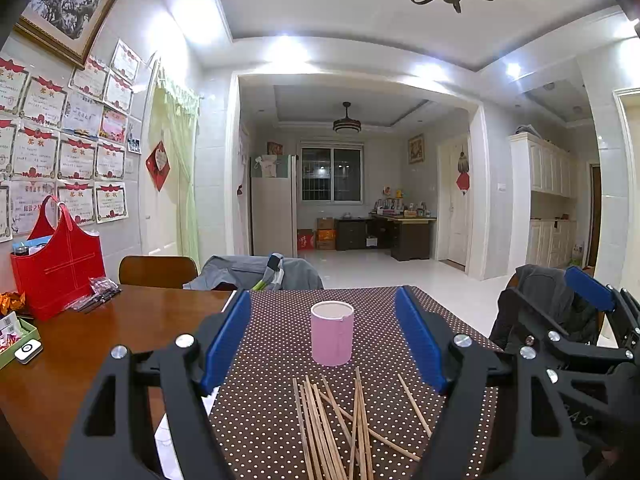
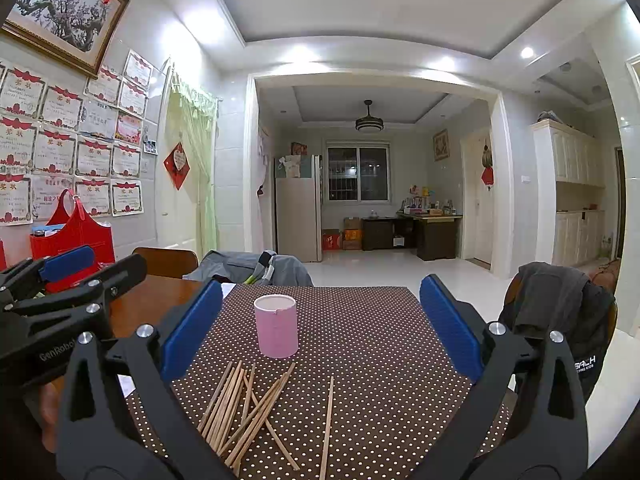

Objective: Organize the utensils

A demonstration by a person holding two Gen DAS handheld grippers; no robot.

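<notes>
A pink cylindrical cup (image 1: 332,333) stands upright and empty on a brown polka-dot mat (image 1: 280,420); it also shows in the right wrist view (image 2: 276,326). Several wooden chopsticks (image 1: 336,428) lie scattered on the mat in front of the cup, also in the right wrist view (image 2: 248,412), with one lying apart (image 2: 327,428). My left gripper (image 1: 323,340) is open and empty, above the chopsticks. My right gripper (image 2: 320,332) is open and empty, to the right of the left one, whose body (image 2: 60,300) shows at the left.
A wooden table (image 1: 120,332) carries a red bag (image 1: 56,268), a green tray (image 1: 16,344) and small packets (image 1: 100,292). Chairs draped with clothes stand at the far side (image 1: 260,274) and the right (image 2: 560,312).
</notes>
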